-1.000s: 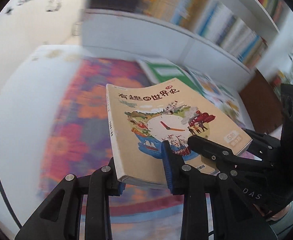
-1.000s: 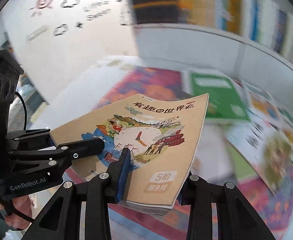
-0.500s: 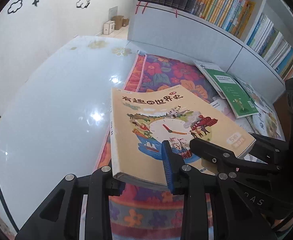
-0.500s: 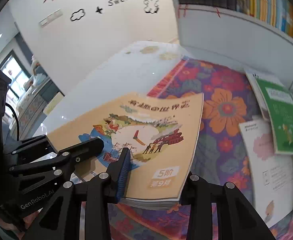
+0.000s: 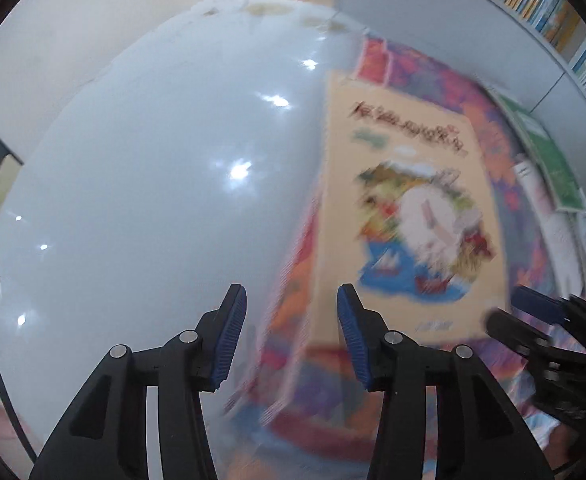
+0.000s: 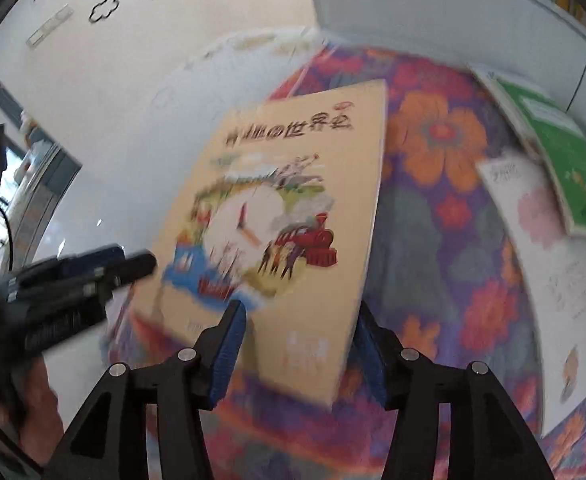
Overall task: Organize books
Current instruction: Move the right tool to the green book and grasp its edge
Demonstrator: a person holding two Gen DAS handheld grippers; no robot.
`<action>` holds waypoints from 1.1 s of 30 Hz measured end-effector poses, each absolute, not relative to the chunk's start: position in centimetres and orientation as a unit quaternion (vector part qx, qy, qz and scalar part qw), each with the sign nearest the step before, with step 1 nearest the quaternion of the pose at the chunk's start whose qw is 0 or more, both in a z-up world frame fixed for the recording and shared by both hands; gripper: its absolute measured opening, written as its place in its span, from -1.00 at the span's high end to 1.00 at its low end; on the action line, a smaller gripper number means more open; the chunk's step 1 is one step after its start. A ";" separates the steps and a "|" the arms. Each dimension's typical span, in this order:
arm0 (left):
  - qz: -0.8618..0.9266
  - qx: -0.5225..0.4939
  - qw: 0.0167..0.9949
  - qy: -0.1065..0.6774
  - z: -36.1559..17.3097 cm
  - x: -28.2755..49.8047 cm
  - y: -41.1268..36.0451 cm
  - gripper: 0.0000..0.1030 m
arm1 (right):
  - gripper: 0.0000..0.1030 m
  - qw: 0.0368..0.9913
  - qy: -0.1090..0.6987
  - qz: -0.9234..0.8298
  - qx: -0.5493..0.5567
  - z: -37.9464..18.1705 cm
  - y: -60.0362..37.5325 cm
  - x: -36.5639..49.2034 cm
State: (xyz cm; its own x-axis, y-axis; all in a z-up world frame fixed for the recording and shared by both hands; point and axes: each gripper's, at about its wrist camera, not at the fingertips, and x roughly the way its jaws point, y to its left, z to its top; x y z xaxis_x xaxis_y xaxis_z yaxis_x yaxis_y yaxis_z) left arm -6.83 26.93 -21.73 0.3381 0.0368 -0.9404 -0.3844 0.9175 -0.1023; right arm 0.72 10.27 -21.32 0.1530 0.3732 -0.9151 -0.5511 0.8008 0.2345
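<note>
Both tongs have just been opening and grip nothing: the left tongs (image 5: 291,336) stand part open with only floor (image 5: 133,200) and rug edge between the blue pads, the tan book (image 5: 409,216) lying ahead and to their right. The right tongs (image 6: 299,350) are also part open, the book's near corner sitting between the pads but not pinched, as far as the blur lets me tell. The book lies on the flowered rug (image 6: 445,208), a green book (image 6: 565,176) and a white one (image 6: 565,280) further right of the right tongs.
</note>
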 end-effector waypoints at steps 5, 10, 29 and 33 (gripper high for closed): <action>0.117 -0.165 0.819 0.536 -19.2 -9.3 25.8 0.15 | -0.03 0.738 0.595 0.306 -0.082 -20.7 5.6 -2.7; 0.046 -0.161 0.860 0.482 -14.2 -8.9 20.4 0.15 | -0.03 0.755 0.601 0.257 -0.051 -19.2 -0.7 -3.0; -0.036 -0.160 0.875 0.456 -9.9 8.3 0.3 -0.07 | -0.63 0.841 0.505 0.181 0.067 -12.4 -21.5 14.3; -0.027 -0.155 0.859 0.487 -13.0 12.2 -0.8 -0.07 | -0.10 0.816 0.544 0.169 0.100 -15.6 -21.6 20.0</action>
State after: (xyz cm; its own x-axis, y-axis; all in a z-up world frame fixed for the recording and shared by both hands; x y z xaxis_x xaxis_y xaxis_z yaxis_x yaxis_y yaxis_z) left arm 12.21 -0.77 -13.03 0.5239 -0.1976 -0.8286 -0.1045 0.9505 -0.2927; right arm 19.99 -21.64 -15.65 0.3514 0.3843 -0.8537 -0.1665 0.9230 0.3470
